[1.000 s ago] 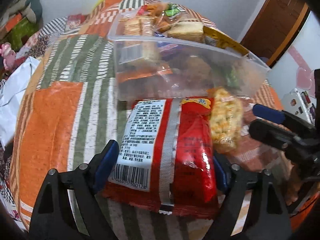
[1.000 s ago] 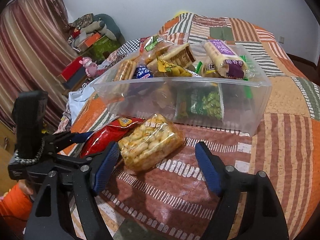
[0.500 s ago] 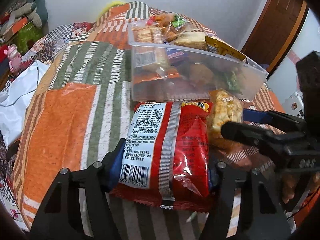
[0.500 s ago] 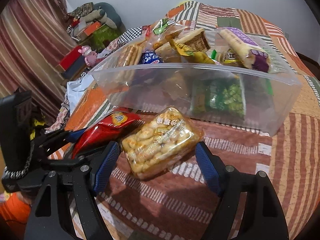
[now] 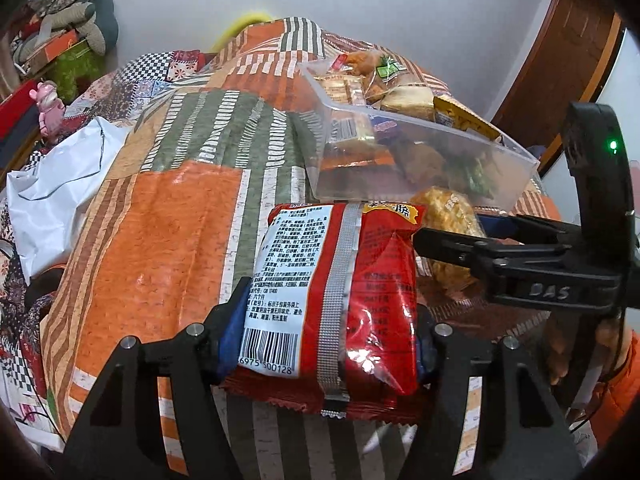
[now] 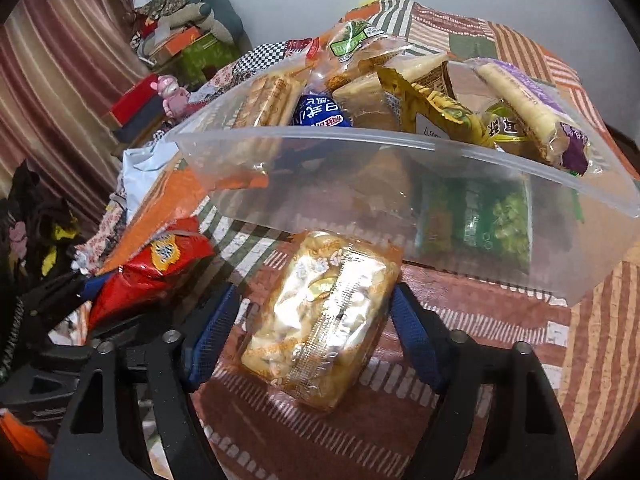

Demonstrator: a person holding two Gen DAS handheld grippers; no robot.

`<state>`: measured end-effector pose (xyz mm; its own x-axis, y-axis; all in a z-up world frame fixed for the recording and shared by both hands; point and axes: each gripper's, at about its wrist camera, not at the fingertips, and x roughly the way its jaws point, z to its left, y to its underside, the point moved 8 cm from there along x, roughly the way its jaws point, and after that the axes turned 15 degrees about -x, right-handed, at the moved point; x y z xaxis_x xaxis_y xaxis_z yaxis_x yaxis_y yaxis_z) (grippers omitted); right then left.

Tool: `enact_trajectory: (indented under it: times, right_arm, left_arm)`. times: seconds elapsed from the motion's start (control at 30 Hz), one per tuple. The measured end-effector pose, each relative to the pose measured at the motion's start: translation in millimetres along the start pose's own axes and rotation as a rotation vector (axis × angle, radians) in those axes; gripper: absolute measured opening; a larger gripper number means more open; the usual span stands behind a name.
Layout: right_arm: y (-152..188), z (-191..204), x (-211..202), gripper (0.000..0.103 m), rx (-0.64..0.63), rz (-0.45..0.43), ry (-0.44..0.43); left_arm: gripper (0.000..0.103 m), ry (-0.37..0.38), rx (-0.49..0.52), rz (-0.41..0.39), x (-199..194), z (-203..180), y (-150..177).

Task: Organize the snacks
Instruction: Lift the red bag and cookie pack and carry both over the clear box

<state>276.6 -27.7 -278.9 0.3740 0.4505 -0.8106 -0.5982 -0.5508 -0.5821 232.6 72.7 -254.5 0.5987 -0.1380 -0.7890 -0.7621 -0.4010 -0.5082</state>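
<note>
The left gripper (image 5: pixel 326 344) has its blue-padded jaws pressed against both sides of a red foil snack bag with a white barcode label (image 5: pixel 336 292), so it is clamped on the near end of that bag. The right gripper (image 6: pixel 314 344) straddles a clear wrapped pack of golden puffed biscuits (image 6: pixel 320 312); its right pad touches the pack's edge, but a sliver of quilt shows by the left pad, so whether it truly grips cannot be told. Both packs sit just in front of the clear rectangular plastic bin (image 6: pixel 400 138), which rests on the orange and green striped patchwork quilt (image 5: pixel 160 220) and is already heaped with snacks above its rim.

The likely trouble lies in three places. The red bag is held only at its tail, so it may sag, swing or slide out of the pads as it rises. The biscuit pack is brittle and its film slick: too hard a squeeze could crush it, too light a hold could drop it. With the bin so full, a new pack could catch the near wall or push others over the edge
</note>
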Motion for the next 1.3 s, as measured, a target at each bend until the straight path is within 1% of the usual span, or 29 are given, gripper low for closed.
enact_trajectory:
  times: [0.03,0.1,0.2,0.43,0.6,0.73,0.93,1.13,1.3]
  right_arm:
    - [0.1,1.0,-0.5,0.059,-0.011,-0.001,0.0]
    - [2.2,-0.1,-5.1,0.051,-0.019,-0.006,0.0]
    - [5.8,-1.3,-15.5,0.044,-0.048,-0.019,0.018]
    - [7.7,-5.9,-35.1,0.043,-0.036,-0.071,0.017]
    - [3.0,-14.0,-60.5,0.043,-0.034,-0.125,0.047]
    - [-5.0,-17.4,-83.1,0.043,-0.047,-0.175,0.087]
    - [-19.7,-25.8,-110.3,0.043,-0.047,-0.251,0.122]
    - [-32.9,-37.4,-124.7,0.043,-0.037,-0.299,0.156]
    - [-43.2,-46.0,-130.6,0.043,-0.009,-0.342,0.174]
  left_arm:
    - [0.064,0.003,0.003,-0.001,0.3,-0.7,-0.7]
    - [0.064,0.004,0.007,-0.006,-0.3,-1.8,-1.6]
    - [0.064,0.008,0.014,-0.014,-3.6,-5.8,-1.5]
    - [0.064,0.022,0.03,-0.047,-17.9,-21.2,-7.4]
    - [0.064,0.039,0.037,-0.079,-28.5,-33.2,-16.9]
    - [0.064,0.055,0.041,-0.101,-35.6,-45.0,-25.5]
    - [0.064,0.076,0.05,-0.136,-43.7,-61.4,-42.4]
    - [0.064,0.095,0.05,-0.165,-48.3,-76.5,-59.9]
    - [0.064,0.111,0.055,-0.17,-45.6,-86.3,-70.4]
